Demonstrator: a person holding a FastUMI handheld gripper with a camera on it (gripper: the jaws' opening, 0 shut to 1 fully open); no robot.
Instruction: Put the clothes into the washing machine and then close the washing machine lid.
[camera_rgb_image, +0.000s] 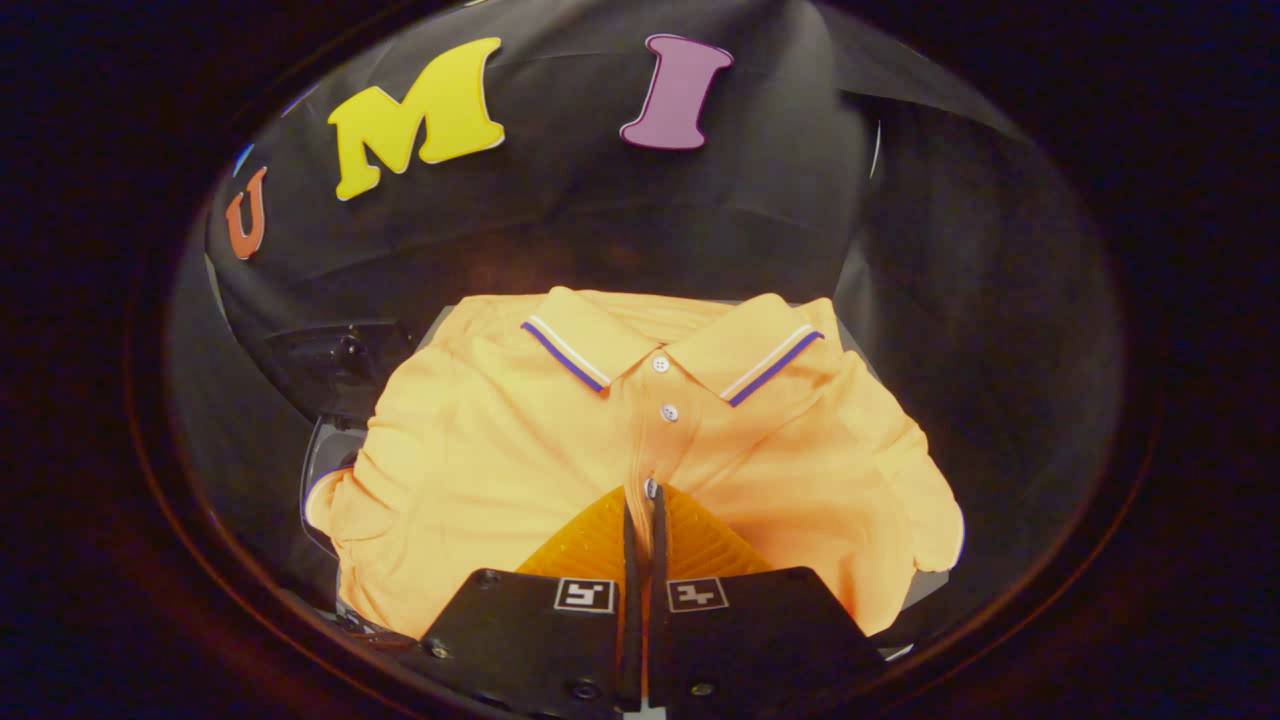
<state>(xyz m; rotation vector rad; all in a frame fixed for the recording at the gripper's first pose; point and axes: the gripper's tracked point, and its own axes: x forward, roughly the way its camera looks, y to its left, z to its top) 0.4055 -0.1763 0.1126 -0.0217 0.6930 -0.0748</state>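
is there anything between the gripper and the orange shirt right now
No, nothing visible stands between them. The gripper has its fingers drawn together right at the button placket of the polo shirt, apparently pinching the fabric just below the collar. No other object lies across the shirt in front of the fingers.

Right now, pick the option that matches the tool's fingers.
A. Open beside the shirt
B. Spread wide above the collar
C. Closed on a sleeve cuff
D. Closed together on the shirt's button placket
D: the tool has its fingers drawn together with only a thin slit between them, pinching the fabric of the orange polo shirt at the lower end of the button placket, below the collar.
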